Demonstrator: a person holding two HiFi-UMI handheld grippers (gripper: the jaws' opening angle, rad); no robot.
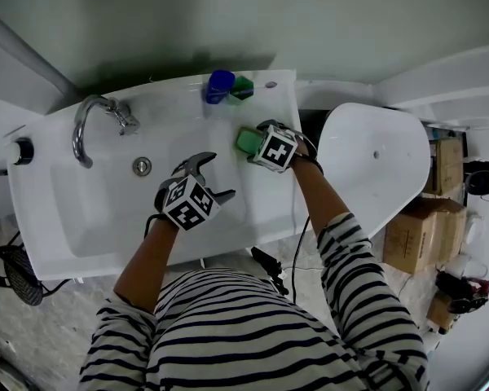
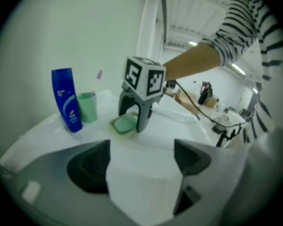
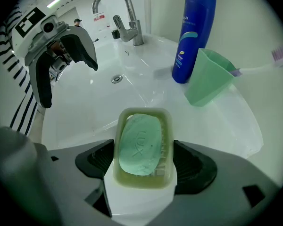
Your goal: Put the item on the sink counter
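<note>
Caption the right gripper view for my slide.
Right gripper grips the soap dish at the counter, beside cup and bottle.

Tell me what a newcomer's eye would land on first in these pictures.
First, the green soap in its soap dish, held between the jaws of the right tool on the white sink counter, right of the basin. Behind it, a blue bottle and a green cup stand by the wall. The left tool hangs open and empty over the basin.
</note>
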